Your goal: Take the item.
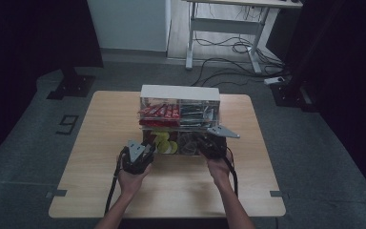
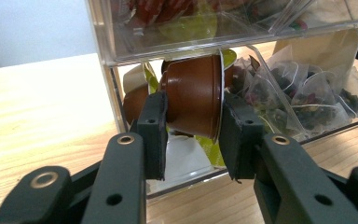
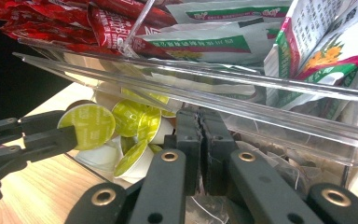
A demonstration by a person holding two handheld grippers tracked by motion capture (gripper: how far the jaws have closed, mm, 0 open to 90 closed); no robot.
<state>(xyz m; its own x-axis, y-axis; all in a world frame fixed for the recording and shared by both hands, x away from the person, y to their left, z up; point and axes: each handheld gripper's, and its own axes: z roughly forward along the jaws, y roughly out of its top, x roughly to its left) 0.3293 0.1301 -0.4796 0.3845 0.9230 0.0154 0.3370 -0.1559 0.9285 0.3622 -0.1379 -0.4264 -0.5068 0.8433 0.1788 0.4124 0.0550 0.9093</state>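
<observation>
A clear two-tier organizer [image 1: 180, 92] stands mid-table. Its lower left bin holds brown coffee capsules with yellow-green lids [image 3: 131, 117]; its lower right bin holds pyramid tea bags [image 2: 303, 88]. My left gripper [image 2: 194, 122] is shut on one brown capsule [image 2: 191, 86], lying sideways at the mouth of the lower left bin. The right gripper view has that capsule's lid [image 3: 86, 126] at its left, between the left gripper's black fingers [image 3: 51, 136]. My right gripper [image 3: 199, 116] is shut, jaws pressed together, under the upper shelf at the tea bag bin; I see nothing between them.
The upper tier carries red sachets [image 3: 74, 23] on the left and green-and-white packets [image 3: 205, 39] on the right. The clear shelf edge [image 3: 214, 88] runs just above my right gripper. Bare wooden table [image 1: 100, 143] lies to both sides and in front.
</observation>
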